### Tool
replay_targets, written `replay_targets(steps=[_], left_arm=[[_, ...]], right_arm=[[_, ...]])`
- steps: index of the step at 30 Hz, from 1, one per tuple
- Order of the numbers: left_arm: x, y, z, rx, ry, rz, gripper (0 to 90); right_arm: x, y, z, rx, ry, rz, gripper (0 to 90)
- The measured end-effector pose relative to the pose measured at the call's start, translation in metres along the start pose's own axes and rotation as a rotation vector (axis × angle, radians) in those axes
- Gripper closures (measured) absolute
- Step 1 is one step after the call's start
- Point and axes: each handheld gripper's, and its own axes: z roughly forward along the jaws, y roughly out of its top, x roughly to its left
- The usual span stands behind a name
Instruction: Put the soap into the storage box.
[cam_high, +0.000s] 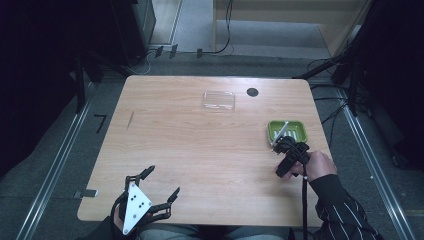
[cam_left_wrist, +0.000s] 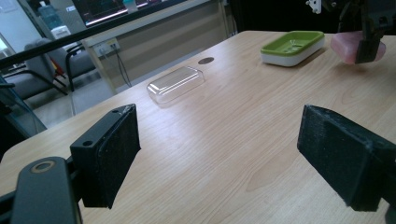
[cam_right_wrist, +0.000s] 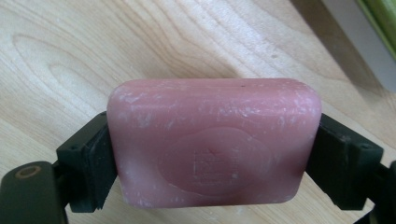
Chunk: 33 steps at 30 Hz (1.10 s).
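Observation:
A pink soap bar (cam_right_wrist: 215, 142) is clamped by its ends between the two black pads of my right gripper (cam_right_wrist: 212, 161), just above the wooden table. From the left gripper view the soap (cam_left_wrist: 346, 46) hangs beside a green soap dish (cam_left_wrist: 293, 45) with a white base. In the high view the right gripper (cam_high: 281, 148) hovers just in front of the green dish (cam_high: 286, 131) at the table's right. My left gripper (cam_high: 161, 183) rests near the front left edge, jaws wide apart, pads (cam_left_wrist: 112, 154) holding nothing.
A clear plastic lid (cam_high: 218, 100) lies at the back middle of the table (cam_high: 200, 145), with a small black disc (cam_high: 252, 92) to its right. Cables run over the floor behind the table. The dish's edge (cam_right_wrist: 380, 18) shows at the top right of the right gripper view.

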Motion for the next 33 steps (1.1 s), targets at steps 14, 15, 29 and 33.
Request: replay_targets(steps=[14,15,29,33], left_arm=[[0.0,0.0,0.0,0.001,0.001,0.002,13.6],[0.0,0.0,0.0,0.001,0.001,0.002,13.6],[0.0,0.0,0.0,0.002,-0.001,0.005,13.6],[0.0,0.0,0.0,0.005,-0.002,0.007,13.6]], right_arm=[[-0.009,0.001,-0.006,-0.02,-0.003,0.045,13.7],[-0.009,0.001,-0.006,-0.022,-0.003,0.05,13.7],[-0.02,0.005,-0.01,-0.027,-0.003,0.098,13.7],[-0.023,0.006,-0.01,-0.036,-0.002,0.106,13.7]])
